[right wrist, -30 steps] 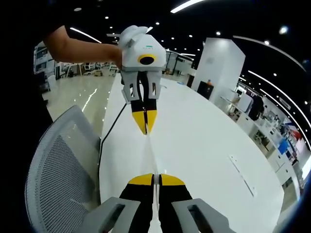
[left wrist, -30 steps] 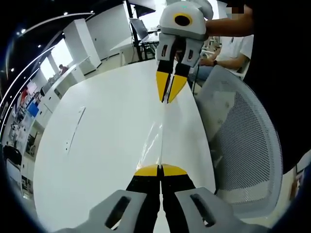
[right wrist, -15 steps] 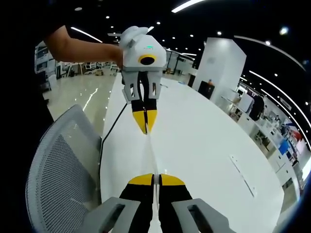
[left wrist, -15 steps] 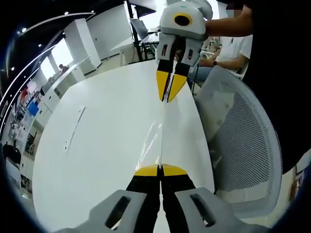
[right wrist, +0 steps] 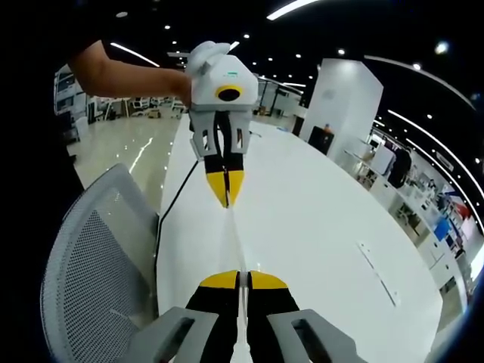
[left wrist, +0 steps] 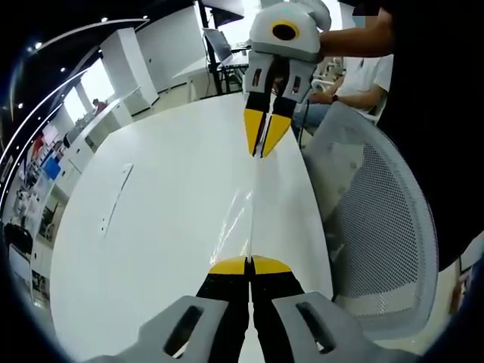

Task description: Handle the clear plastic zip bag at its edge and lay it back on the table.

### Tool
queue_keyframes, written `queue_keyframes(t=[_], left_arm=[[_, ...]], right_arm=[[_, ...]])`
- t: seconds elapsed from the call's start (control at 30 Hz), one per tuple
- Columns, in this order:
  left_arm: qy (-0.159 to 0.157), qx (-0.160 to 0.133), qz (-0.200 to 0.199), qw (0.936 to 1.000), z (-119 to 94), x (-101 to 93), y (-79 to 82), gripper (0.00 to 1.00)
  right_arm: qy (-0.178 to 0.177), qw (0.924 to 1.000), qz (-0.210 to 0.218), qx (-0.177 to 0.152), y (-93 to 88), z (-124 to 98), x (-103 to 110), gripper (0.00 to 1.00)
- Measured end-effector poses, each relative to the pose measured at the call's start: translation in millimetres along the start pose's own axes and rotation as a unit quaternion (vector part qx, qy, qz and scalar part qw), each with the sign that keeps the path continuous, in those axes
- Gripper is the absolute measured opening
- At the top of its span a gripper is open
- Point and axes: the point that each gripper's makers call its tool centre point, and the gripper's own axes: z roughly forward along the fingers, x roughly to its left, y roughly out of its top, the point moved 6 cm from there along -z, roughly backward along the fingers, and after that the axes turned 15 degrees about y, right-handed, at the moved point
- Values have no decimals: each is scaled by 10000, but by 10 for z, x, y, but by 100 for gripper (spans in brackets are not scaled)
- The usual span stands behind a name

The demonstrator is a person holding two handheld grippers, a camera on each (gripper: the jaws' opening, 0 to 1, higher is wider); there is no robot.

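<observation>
— Fingers first: what are yours doing?

— Fingers of my left gripper (left wrist: 249, 265) are clenched on one edge of the clear plastic zip bag (left wrist: 243, 215), yellow tips pressed together with the film running out from between them. My right gripper (right wrist: 242, 278) is clenched the same way on the opposite edge.

— So where is the bag?

— Stretched taut between my two grippers, seen edge-on as a thin, glinting strip. In the left gripper view it runs from my own tips straight up to the right gripper's tips. In the right gripper view it runs from my tips up to the left gripper's yellow tips. It hangs over the white counter (left wrist: 166, 204), near the counter's edge; whether its lower edge touches the surface I cannot tell.

— How are your hands posed?

— They face each other, each gripper pointing directly at the other along the bag. In the right gripper view my bare forearm (right wrist: 125, 76) comes in from the left and my hand wraps the left gripper's white body. In the left gripper view my other arm reaches in from the upper right.

— What lies around you?

— A grey mesh chair (left wrist: 378, 227) stands just beside the counter's edge, under my arms. A seated person (left wrist: 363, 79) shows beyond the right gripper in the left gripper view.
</observation>
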Motion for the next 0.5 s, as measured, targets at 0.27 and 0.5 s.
queue_keyframes(t=[0.27, 0.5], left_arm=[[1, -12, -28, 10000, 3, 0, -2, 0], [-18, -16, -32, 10000, 5, 1, -15, 0]], right_arm=[[-16, 10000, 18, -13, -2, -5, 0, 0], [-20, 10000, 33, -20, -12, -12, 1, 0]])
